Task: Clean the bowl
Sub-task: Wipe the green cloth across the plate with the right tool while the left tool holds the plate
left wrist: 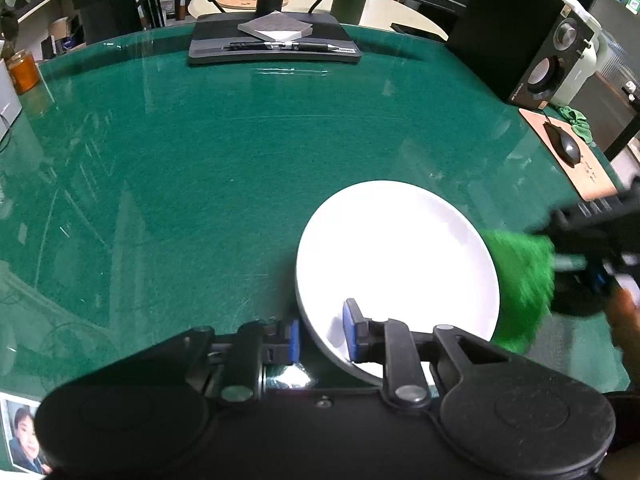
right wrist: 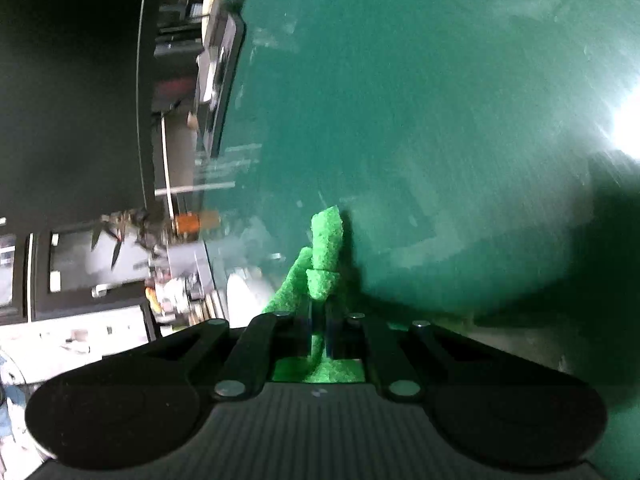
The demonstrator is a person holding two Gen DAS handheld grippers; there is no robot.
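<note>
A white bowl (left wrist: 396,264) is tilted up off the green table, gripped at its near rim by my left gripper (left wrist: 322,338), one blue pad inside the rim and one outside. My right gripper (left wrist: 592,248) is blurred at the right of the bowl and holds a green cloth (left wrist: 520,284) just outside the bowl's right rim. In the right wrist view my right gripper (right wrist: 319,328) is shut on the green cloth (right wrist: 324,256), which sticks up past the fingertips over the table. The bowl does not show in that view.
The green glass-topped table (left wrist: 200,168) carries a monitor stand (left wrist: 272,44) with a notepad and pens at the back, a speaker (left wrist: 552,60), a mouse (left wrist: 566,144) on a cork pad, and an amber jar (left wrist: 22,70) at the left.
</note>
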